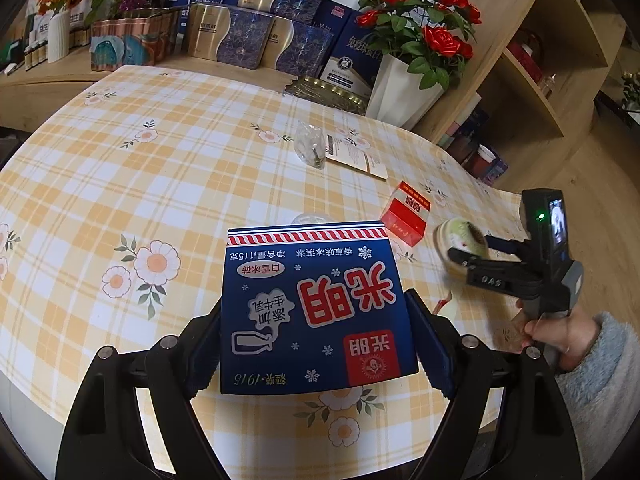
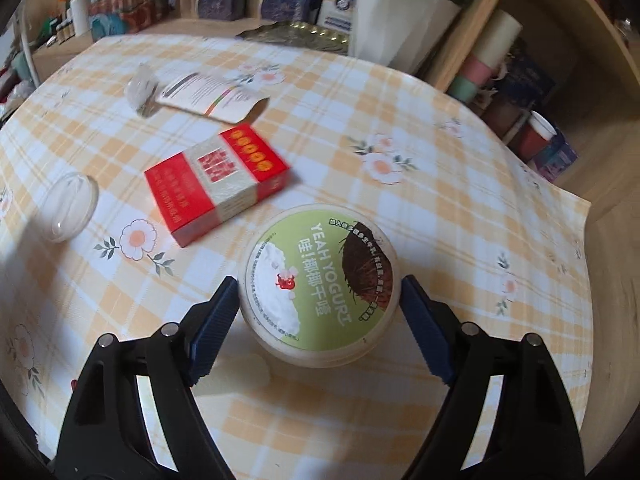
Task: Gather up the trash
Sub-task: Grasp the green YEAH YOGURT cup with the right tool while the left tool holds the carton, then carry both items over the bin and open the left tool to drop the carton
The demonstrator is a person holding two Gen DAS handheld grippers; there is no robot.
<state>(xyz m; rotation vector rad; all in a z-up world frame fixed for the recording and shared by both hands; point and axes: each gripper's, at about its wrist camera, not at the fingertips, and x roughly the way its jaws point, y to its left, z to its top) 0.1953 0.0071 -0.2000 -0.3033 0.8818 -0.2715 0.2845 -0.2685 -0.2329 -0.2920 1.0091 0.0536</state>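
Observation:
My left gripper (image 1: 316, 344) is shut on a blue ice-cream carton (image 1: 312, 308) and holds it above the checked tablecloth (image 1: 120, 184). My right gripper (image 2: 320, 316) is shut on a round yogurt tub (image 2: 320, 284) with a green lid, held above the table; it also shows in the left wrist view (image 1: 460, 242). A red and white cigarette pack (image 2: 218, 182) lies on the cloth ahead of the tub. A clear plastic lid (image 2: 66, 208), a crumpled clear wrapper (image 2: 142, 88) and a white printed pouch (image 2: 212, 96) lie farther off.
A white pot of red roses (image 1: 404, 92) and a gold tray (image 1: 328, 92) stand at the table's far edge. Stacked gift boxes (image 1: 240, 36) fill the back shelf. A wooden shelf unit (image 1: 532, 80) stands to the right.

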